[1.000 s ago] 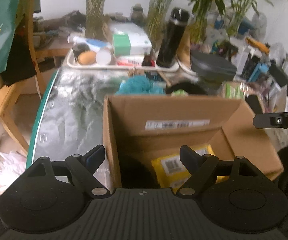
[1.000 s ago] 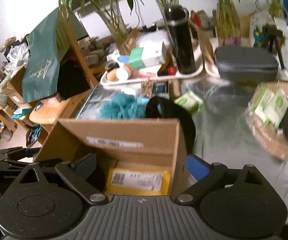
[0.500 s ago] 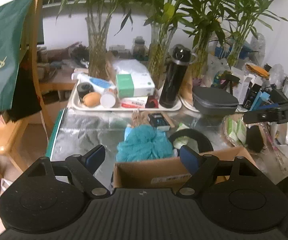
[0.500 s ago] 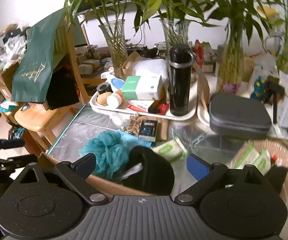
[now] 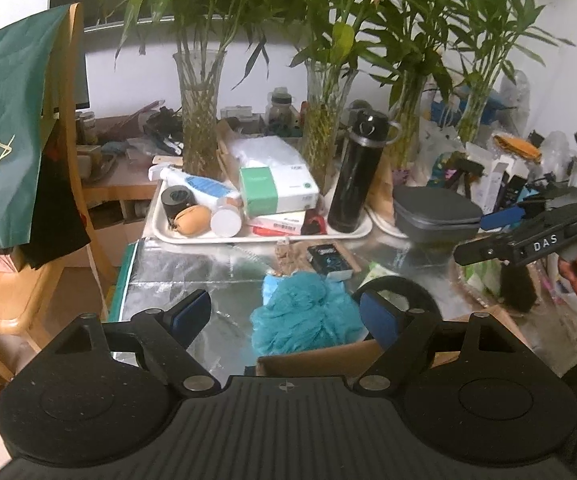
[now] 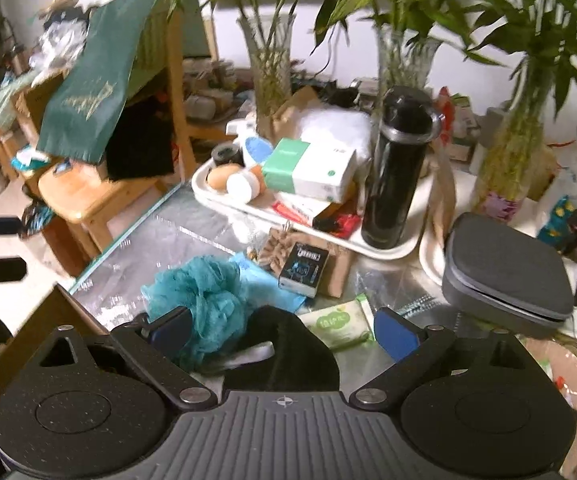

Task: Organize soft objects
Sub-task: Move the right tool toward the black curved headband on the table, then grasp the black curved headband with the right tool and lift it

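Through my left claw [image 5: 286, 314], spread wide and empty, the teal bath puff [image 5: 308, 316] lay just ahead, beside the box [image 5: 316, 360] edge. Through my right claw [image 6: 282, 334], also released, the puff [image 6: 204, 296] sat left of what was probably a black cap [image 6: 288, 356]; closing there risked snagging both.

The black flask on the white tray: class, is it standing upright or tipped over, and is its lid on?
Upright, lid on. The black flask stands on its base on the white tray, and its cap sits on top in both views.
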`<state>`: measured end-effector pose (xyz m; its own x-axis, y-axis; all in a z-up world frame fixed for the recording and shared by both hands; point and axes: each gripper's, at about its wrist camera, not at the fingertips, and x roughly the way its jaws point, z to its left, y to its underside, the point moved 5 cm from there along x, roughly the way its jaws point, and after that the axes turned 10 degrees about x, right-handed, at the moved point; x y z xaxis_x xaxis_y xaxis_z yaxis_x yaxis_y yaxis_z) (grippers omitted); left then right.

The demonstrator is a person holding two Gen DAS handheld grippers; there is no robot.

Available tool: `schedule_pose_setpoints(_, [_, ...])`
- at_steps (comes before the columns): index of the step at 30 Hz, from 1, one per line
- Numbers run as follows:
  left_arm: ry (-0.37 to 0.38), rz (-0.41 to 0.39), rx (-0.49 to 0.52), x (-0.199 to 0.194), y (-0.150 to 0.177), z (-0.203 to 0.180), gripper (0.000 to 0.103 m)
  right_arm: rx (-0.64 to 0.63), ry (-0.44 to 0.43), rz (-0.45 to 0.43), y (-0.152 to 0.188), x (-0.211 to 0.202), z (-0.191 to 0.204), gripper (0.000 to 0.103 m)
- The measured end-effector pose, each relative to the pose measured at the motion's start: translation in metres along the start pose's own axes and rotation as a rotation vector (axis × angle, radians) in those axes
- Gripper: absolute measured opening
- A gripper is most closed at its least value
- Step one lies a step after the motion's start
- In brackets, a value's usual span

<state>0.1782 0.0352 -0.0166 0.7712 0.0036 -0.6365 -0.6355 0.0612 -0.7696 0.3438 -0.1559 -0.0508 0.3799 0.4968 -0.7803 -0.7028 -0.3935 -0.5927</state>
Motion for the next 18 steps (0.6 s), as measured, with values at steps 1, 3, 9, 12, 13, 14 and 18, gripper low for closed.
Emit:
schedule_pose_setpoints(1, [0.004,0.005,0.0,0.001,0.002,0.0,0.082,-0.009,-0.006,0.016,0.001,0.006,-0.001,0.097])
schedule_pose_setpoints(3, [0.013,0.01,-0.003,0.002,0.006,0.001,0.082,-0.021,-0.019,0.04,0.004,0.018,-0.002,0.095])
schedule_pose_setpoints(9, [0.011,0.029,-0.002,0.005,0.016,0.004,0.082,-0.059,-0.009,0.113,0.006,0.054,-0.009,0.085])
schedule_pose_setpoints(12, [0.009,0.031,-0.021,0.005,0.02,0.009,0.082,-0.088,0.0,0.152,0.005,0.073,-0.011,0.079])
schedule_pose_setpoints(13, [0.013,0.035,-0.028,0.006,0.021,0.011,0.082,-0.095,0.001,0.162,0.005,0.078,-0.011,0.078])
schedule_pose_setpoints(14, [0.017,0.039,-0.033,0.006,0.022,0.012,0.082,-0.103,0.002,0.172,0.005,0.084,-0.011,0.077])
schedule_pose_setpoints(18, [0.016,0.048,-0.032,0.008,0.024,0.015,0.082,-0.13,0.008,0.207,0.005,0.104,-0.01,0.064])
